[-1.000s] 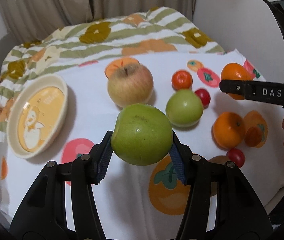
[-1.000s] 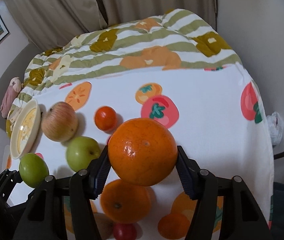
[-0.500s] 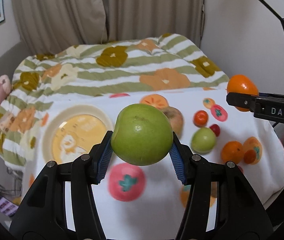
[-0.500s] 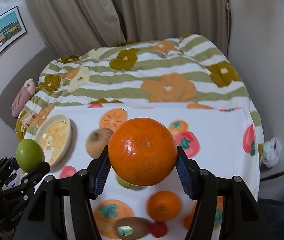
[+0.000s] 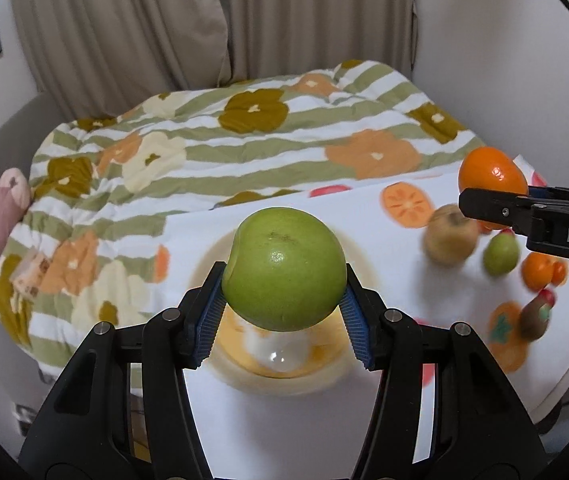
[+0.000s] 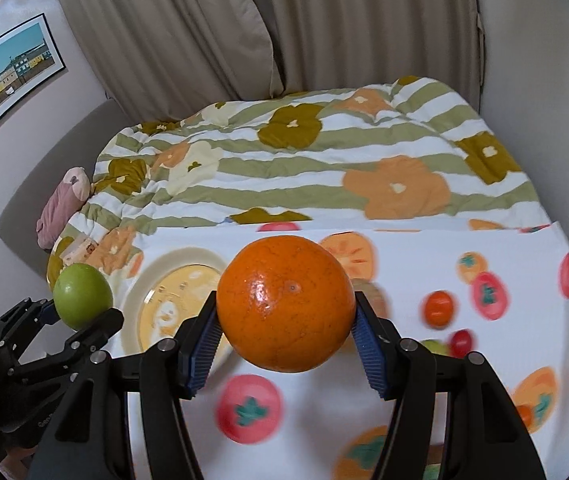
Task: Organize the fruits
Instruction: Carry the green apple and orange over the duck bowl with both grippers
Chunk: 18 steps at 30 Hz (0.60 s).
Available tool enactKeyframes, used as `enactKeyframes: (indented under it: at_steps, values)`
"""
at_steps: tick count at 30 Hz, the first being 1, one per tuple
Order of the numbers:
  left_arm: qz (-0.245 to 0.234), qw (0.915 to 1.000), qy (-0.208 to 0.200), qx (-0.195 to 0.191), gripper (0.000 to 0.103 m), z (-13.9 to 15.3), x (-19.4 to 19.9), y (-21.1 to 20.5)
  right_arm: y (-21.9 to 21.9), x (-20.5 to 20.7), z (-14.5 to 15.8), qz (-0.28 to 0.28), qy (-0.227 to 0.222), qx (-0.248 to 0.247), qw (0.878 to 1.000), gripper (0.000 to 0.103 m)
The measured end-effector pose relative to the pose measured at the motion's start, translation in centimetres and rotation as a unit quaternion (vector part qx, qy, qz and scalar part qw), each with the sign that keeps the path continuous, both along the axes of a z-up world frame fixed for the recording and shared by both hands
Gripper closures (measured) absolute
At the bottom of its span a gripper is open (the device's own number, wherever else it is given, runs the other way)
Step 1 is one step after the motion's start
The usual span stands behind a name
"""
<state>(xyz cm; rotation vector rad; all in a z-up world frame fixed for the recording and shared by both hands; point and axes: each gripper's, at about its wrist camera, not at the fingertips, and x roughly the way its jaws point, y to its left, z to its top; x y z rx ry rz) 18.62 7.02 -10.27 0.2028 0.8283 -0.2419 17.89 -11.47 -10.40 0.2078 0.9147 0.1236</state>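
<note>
Apple (image 5: 283, 268): plain yellow-green. Orange (image 6: 286, 304): glossy deep orange, finely speckled. Gripper pads (image 5: 210, 320): blue, ribbed. Plate (image 6: 172, 300): cream rim, yellow centre, white figure. Cloth (image 6: 416, 280): white, red and orange fruit prints. Quilt (image 5: 244, 140): green-white stripes, orange, olive and cream flowers.

Soft, even indoor light, a bit dim toward the curtains (image 6: 212, 40), with small glare spots on the green apple (image 5: 283, 268) and the orange (image 6: 286, 304). Both held fruits are sharp, while the printed cloth (image 5: 284, 420) and loose fruit at right are smeared by motion blur. Heavy fisheye bending and black vignetting at the corners.
</note>
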Motion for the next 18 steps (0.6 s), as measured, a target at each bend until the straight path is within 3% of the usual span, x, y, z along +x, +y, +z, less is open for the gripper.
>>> enactKeyframes:
  at_steps: [8,18]
  values:
    - [-0.047,0.9983,0.028,0.023,0.045,-4.4,5.0,4.7,6.5,2.8,-3.2,-0.006,0.017,0.001,1.0,0.045]
    - [-0.129,0.9883,0.05,0.065,0.045,-9.5,9.1,3.1,9.0,5.7,-7.1,-0.031,0.047,0.002,0.998,0.045]
